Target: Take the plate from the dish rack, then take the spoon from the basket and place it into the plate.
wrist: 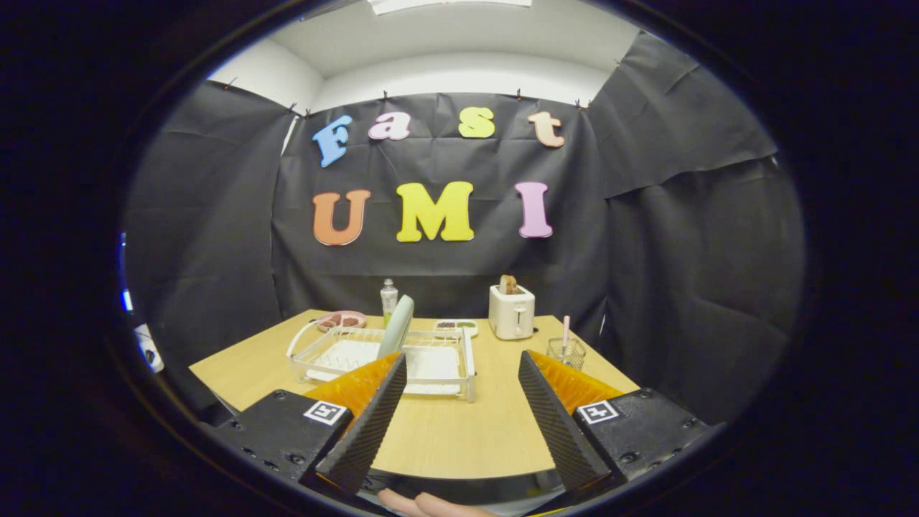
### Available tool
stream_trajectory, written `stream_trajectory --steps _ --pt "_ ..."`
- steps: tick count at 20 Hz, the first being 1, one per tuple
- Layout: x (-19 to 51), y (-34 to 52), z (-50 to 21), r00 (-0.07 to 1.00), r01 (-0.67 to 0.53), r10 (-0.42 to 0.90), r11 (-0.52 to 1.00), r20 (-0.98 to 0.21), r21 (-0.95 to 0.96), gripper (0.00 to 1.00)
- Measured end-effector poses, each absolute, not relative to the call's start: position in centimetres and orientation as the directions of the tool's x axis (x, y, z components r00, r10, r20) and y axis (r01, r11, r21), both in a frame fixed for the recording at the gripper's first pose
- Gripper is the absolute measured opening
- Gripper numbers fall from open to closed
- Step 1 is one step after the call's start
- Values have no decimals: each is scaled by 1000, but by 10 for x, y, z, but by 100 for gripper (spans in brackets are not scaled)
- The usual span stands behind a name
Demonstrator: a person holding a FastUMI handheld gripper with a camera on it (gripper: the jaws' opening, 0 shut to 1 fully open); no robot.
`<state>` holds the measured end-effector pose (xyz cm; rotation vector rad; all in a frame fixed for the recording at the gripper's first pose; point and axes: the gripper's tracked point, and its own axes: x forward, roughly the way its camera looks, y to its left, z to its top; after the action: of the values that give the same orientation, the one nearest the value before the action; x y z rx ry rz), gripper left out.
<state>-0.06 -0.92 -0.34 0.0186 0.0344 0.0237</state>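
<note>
A pale green plate [396, 327] stands on edge in the white wire dish rack [445, 368], beyond my left finger. A spoon with a pink handle [566, 331] stands upright in a small wire basket [566, 352], just past my right finger. My gripper [463, 359] hovers above the near part of the wooden table [459, 431], open, with nothing between its fingers. The rack lies ahead and slightly left of the gap between the fingers.
At the back of the table stand a white toaster [511, 311] with bread in it, a small bottle [388, 299], a pink dish [342, 320] with food and a white tray [456, 326]. A person's fingers [423, 504] show below the gripper.
</note>
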Motion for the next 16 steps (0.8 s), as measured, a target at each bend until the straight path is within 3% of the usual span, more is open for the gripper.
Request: stream_trajectory --steps 16 --pt "109 59 66 990 -21 12 998 -140 -67 100"
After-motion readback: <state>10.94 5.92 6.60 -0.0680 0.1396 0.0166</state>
